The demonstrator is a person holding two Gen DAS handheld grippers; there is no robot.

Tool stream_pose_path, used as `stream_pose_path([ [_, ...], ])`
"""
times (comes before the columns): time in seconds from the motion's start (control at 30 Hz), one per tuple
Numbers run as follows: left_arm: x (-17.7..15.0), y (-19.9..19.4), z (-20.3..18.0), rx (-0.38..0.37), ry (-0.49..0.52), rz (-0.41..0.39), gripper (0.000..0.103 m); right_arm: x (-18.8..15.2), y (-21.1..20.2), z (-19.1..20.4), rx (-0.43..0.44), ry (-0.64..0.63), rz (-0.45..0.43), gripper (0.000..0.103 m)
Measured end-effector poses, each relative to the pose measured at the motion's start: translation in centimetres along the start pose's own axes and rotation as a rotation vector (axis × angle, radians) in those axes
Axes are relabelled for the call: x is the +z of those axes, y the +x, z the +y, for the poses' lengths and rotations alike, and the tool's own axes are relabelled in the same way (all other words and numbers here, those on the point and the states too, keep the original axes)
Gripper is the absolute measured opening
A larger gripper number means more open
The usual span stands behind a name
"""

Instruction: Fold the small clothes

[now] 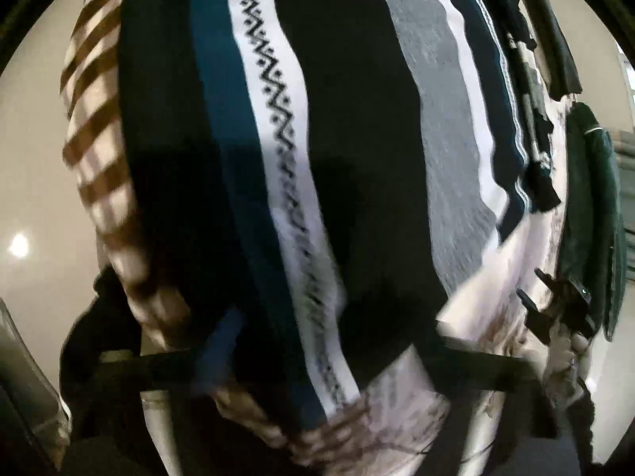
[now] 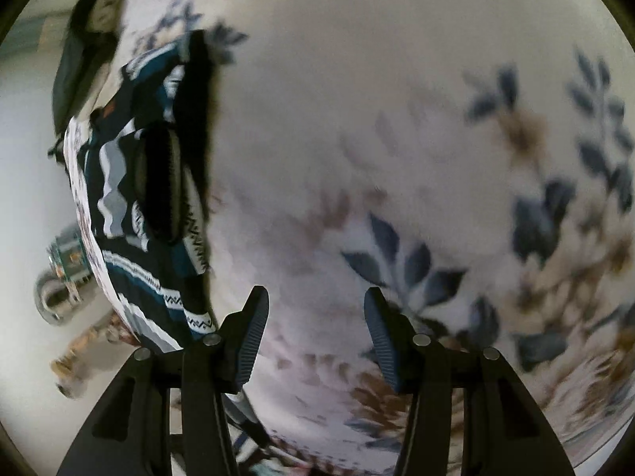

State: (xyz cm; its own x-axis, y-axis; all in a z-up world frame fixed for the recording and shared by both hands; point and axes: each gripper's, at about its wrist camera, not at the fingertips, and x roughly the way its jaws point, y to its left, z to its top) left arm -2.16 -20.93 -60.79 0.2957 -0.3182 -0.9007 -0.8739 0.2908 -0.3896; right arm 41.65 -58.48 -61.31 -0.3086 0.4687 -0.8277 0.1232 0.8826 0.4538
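Observation:
A striped knit garment point(image 1: 337, 150), black, teal, white and grey with a zigzag band, hangs right in front of the left wrist camera and fills the view. It covers my left gripper, whose fingers are hidden; only its dark crossbar shows through the blur. The same garment shows at the left in the right wrist view point(image 2: 131, 198), on the floral sheet point(image 2: 397, 139). My right gripper point(image 2: 313, 313) is open and empty above the floral sheet, to the right of the garment. It also shows small at the right in the left wrist view point(image 1: 535, 293).
A brown-and-white checked cloth point(image 1: 95, 91) lies beside the garment at the left. Dark folded clothes point(image 1: 551, 31) and a dark green item point(image 1: 595, 206) lie at the right edge. A metal object point(image 2: 59, 293) sits off the sheet's left edge.

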Motion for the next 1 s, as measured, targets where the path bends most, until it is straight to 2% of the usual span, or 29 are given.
stream_pose_path([
  [0.03, 0.1, 0.0, -0.1, 0.005, 0.005, -0.001, 0.005, -0.1, 0.5, -0.1, 0.01, 0.018, 0.002, 0.052],
  [0.13, 0.2, -1.8, 0.1, -0.025, 0.03, -0.044, 0.005, -0.6, 1.5, -0.2, 0.021, 0.052, 0.003, 0.052],
  [0.27, 0.4, -4.3, -0.3, -0.054, 0.073, 0.007, 0.013, -3.2, 2.9, 1.9, 0.009, -0.002, 0.047, 0.052],
  [0.3, 0.7, -5.1, -0.3, -0.04, 0.076, 0.006, 0.016, -4.5, 3.6, 2.5, 0.004, -0.02, 0.073, 0.052],
  [0.37, 2.3, -7.6, 0.2, -0.026, 0.098, -0.051, 0.022, -8.0, 5.5, 3.5, -0.003, -0.057, 0.144, 0.052],
  [0.4, 3.3, -8.8, 0.7, -0.005, 0.104, -0.089, 0.029, -9.6, 6.4, 4.0, -0.002, -0.064, 0.171, 0.052],
  [0.43, 4.6, -10.0, 1.3, 0.002, 0.102, -0.122, 0.05, -11.4, 7.4, 4.4, -0.001, -0.071, 0.201, 0.052],
  [0.47, 5.1, -10.8, 2.0, -0.003, 0.097, -0.147, 0.066, -13.9, 8.8, 4.8, 0.007, -0.069, 0.235, 0.052],
  [0.53, 9.3, -12.9, 4.2, -0.01, 0.061, -0.232, 0.068, -17.7, 10.9, 5.2, 0.03, -0.049, 0.281, 0.052],
  [0.63, 15.0, -13.8, 7.3, 0.018, 0.014, -0.291, 0.068, -22.7, 13.6, 5.3, 0.057, 0.004, 0.316, 0.052],
  [0.7, 18.5, -14.0, 8.4, 0.039, 0.002, -0.323, 0.068, -25.8, 15.1, 5.4, 0.066, 0.033, 0.307, 0.052],
  [0.73, 20.8, -13.9, 8.8, 0.053, 0.016, -0.335, 0.068, -26.9, 15.7, 5.4, 0.066, 0.045, 0.301, 0.052],
  [0.8, 23.2, -13.4, 8.5, 0.086, 0.05, -0.343, 0.068, -29.4, 16.8, 5.5, 0.067, 0.074, 0.271, 0.052],
  [0.83, 24.9, -12.9, 8.1, 0.126, 0.092, -0.338, 0.068, -30.4, 17.2, 5.4, 0.07, 0.091, 0.257, 0.052],
  [0.9, 26.4, -11.8, 6.4, 0.179, 0.134, -0.344, 0.065, -32.6, 17.8, 4.9, 0.076, 0.125, 0.226, 0.052],
  [0.93, 27.2, -11.7, 6.3, 0.185, 0.16, -0.351, 0.049, -33.5, 17.9, 4.9, 0.071, 0.135, 0.209, 0.052],
  [0.97, 27.8, -11.5, 6.1, 0.19, 0.178, -0.35, 0.004, -34.4, 17.9, 4.9, 0.065, 0.145, 0.189, 0.052],
  [1.0, 28.3, -11.4, 5.9, 0.206, 0.189, -0.344, 0.003, -35.1, 17.9, 4.8, 0.065, 0.151, 0.177, 0.052],
])
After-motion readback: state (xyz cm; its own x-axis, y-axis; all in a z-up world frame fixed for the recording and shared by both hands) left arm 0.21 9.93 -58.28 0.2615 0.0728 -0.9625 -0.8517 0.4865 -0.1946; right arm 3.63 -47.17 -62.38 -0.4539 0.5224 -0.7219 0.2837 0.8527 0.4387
